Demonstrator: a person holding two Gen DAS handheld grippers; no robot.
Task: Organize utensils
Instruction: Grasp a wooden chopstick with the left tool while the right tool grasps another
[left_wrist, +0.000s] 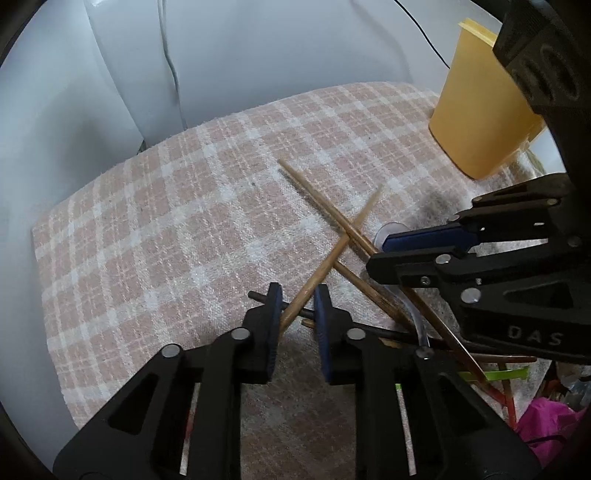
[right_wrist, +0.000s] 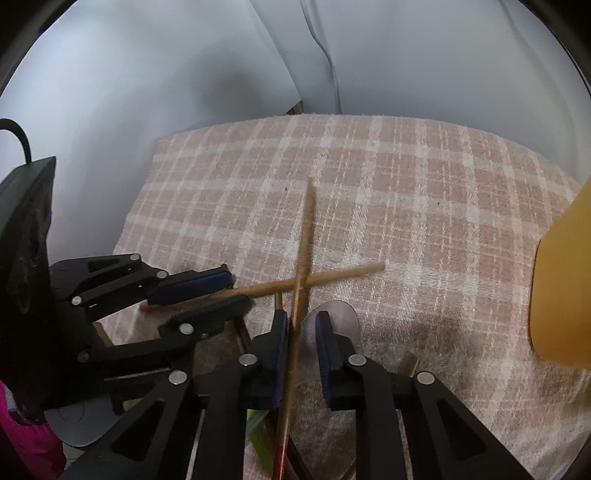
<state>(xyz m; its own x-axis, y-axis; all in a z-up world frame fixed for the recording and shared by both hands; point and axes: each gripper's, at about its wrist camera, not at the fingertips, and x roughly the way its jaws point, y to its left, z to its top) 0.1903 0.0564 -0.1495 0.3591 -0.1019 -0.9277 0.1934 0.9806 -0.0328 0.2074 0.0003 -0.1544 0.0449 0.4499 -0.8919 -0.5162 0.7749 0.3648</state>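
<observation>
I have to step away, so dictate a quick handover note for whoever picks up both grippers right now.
Left gripper: open, straddling one wooden chopstick, not yet closed.
Right gripper: open, straddling the other chopstick.
The two cross each other on the checked cloth; more utensils are piled at its near edge.
Yellow cup stands at the cloth's far right; its contents aren't visible.
Done: nothing visibly sorted.
Left: grip the chopsticks, move them, probably into the cup, then clear the pile.
</observation>
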